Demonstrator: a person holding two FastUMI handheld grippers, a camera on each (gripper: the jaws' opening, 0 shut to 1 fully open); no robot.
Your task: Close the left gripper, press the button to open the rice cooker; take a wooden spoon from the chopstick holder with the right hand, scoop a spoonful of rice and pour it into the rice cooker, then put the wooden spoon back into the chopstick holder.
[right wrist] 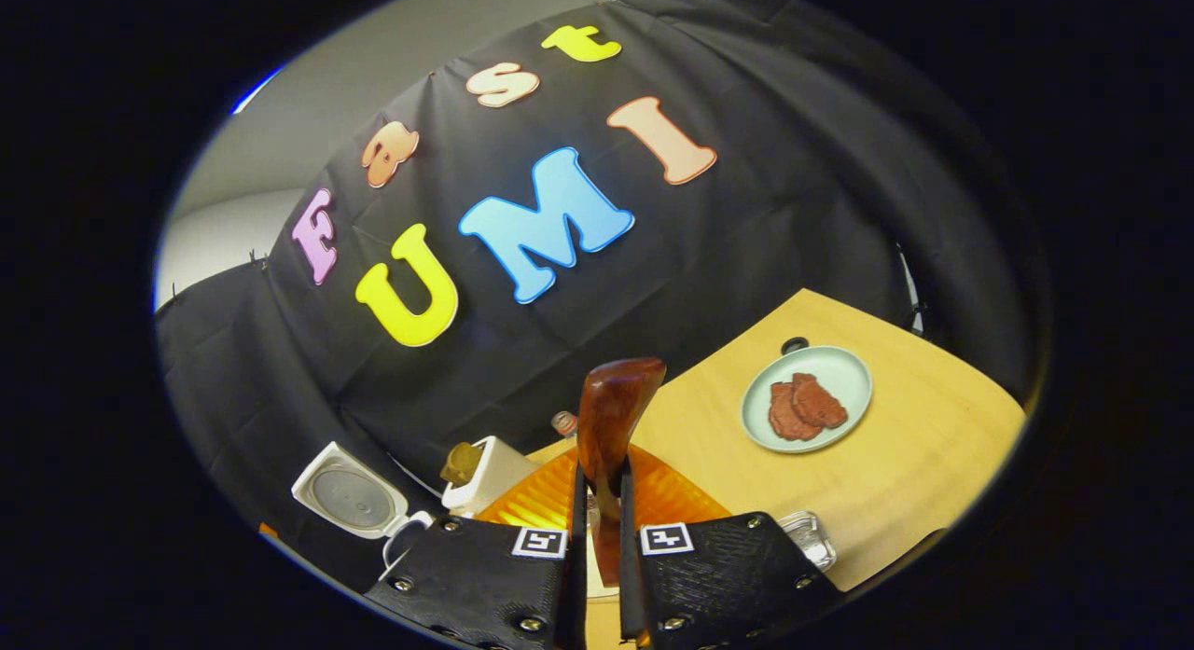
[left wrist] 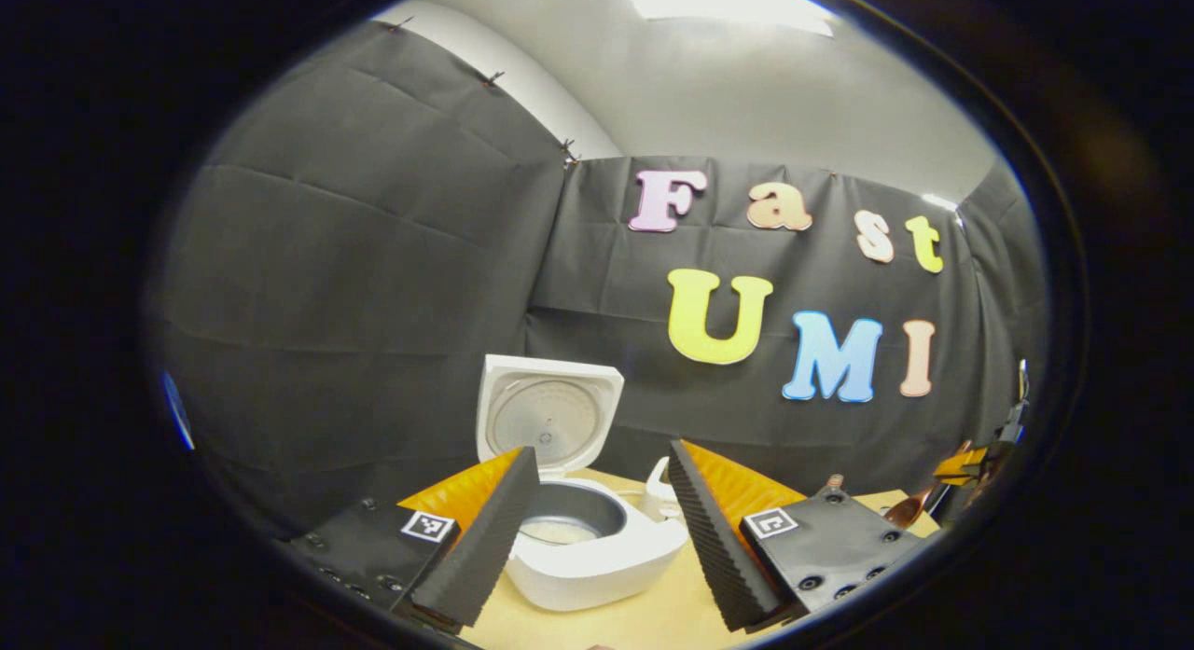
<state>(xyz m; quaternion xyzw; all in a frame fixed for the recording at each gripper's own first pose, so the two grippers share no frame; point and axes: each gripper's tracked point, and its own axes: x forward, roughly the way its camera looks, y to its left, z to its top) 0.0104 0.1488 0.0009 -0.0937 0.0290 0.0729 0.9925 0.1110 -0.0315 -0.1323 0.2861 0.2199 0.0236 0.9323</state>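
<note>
The white rice cooker [left wrist: 597, 561] stands open, its lid [left wrist: 550, 417] upright, and a pale layer lies in the inner pot [left wrist: 571, 515]. My left gripper [left wrist: 602, 529] hangs open just in front of the cooker, a finger on either side of the pot, holding nothing. At the far right of this view are the other gripper [left wrist: 970, 465] and a spoon bowl [left wrist: 907, 510]. My right gripper [right wrist: 597, 505] is shut on the wooden spoon [right wrist: 611, 412], whose bowl points up and away. The white chopstick holder [right wrist: 490, 487] stands beyond it, beside the cooker lid [right wrist: 350, 496].
A pale green plate [right wrist: 844, 370] with slices of brown meat sits on the wooden table [right wrist: 895, 482] to the right. A small clear glass dish [right wrist: 807, 533] lies near my right finger. A small bottle [right wrist: 562, 423] stands behind the spoon. Black cloth walls close the back.
</note>
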